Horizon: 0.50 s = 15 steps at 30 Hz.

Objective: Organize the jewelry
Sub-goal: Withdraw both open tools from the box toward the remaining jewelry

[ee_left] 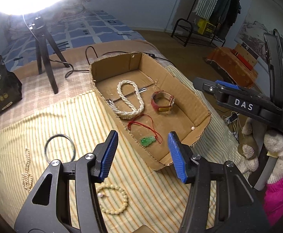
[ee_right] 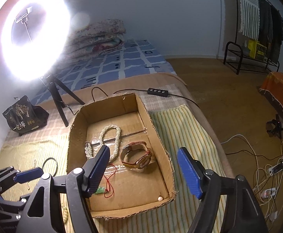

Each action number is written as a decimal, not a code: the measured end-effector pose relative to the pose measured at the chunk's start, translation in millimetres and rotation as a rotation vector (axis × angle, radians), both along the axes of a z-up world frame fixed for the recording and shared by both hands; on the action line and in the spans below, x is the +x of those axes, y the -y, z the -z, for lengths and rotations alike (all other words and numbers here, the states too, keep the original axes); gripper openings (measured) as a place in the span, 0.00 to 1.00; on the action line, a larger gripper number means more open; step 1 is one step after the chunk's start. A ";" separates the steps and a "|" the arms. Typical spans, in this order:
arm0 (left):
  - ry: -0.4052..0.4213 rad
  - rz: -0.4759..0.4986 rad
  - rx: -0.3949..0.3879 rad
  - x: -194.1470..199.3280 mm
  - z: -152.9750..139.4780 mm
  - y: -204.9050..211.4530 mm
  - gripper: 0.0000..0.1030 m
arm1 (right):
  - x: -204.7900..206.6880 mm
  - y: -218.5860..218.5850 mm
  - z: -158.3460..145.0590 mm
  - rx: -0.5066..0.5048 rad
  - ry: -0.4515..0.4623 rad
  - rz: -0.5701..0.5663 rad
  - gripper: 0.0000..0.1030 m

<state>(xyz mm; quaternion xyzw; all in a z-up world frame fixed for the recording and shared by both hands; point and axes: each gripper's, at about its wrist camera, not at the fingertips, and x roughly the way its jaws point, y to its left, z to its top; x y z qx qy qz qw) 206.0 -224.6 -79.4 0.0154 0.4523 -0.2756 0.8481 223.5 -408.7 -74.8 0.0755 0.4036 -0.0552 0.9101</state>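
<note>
While I am holding both tools above the striped cloth (ee_left: 50, 120), my left gripper (ee_left: 142, 155) is hanging wide open with nothing between its blue pads. Going from the left, a thin pearl strand (ee_left: 27, 170) is lying on the cloth, a dark bangle (ee_left: 60, 148) is sitting just beside it, and a cream bead bracelet (ee_left: 115, 199) with a small pearl piece on it is resting under my left finger. Next, the cardboard box (ee_left: 182, 89) is holding a thick pearl necklace (ee_left: 129, 101), a red-corded green pendant (ee_left: 147, 141), a red-strapped watch (ee_right: 136, 156) and a loose pearl (ee_right: 160, 198) in its near right corner. My right gripper (ee_right: 144, 171) is hovering over the box's near end, jaws spread wide and gripping nothing.
</note>
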 end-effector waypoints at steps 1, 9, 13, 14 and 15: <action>0.003 -0.003 0.003 0.2 -1.0 -2.4 0.53 | -1.0 -0.9 -1.2 -0.002 0.002 -0.002 0.76; 0.034 -0.056 0.034 1.7 -15.0 -40.2 0.53 | -13.7 -16.0 -20.6 -0.028 0.036 -0.013 0.87; 0.058 -0.098 0.073 1.7 -21.2 -69.7 0.53 | -20.9 -27.9 -31.1 -0.046 0.059 -0.023 0.96; 0.061 -0.109 0.081 1.4 -21.6 -77.3 0.53 | -22.5 -31.3 -33.4 -0.052 0.065 -0.027 0.99; 0.062 -0.121 0.088 1.5 -21.5 -86.1 0.53 | -24.7 -35.8 -36.0 -0.059 0.075 -0.034 0.99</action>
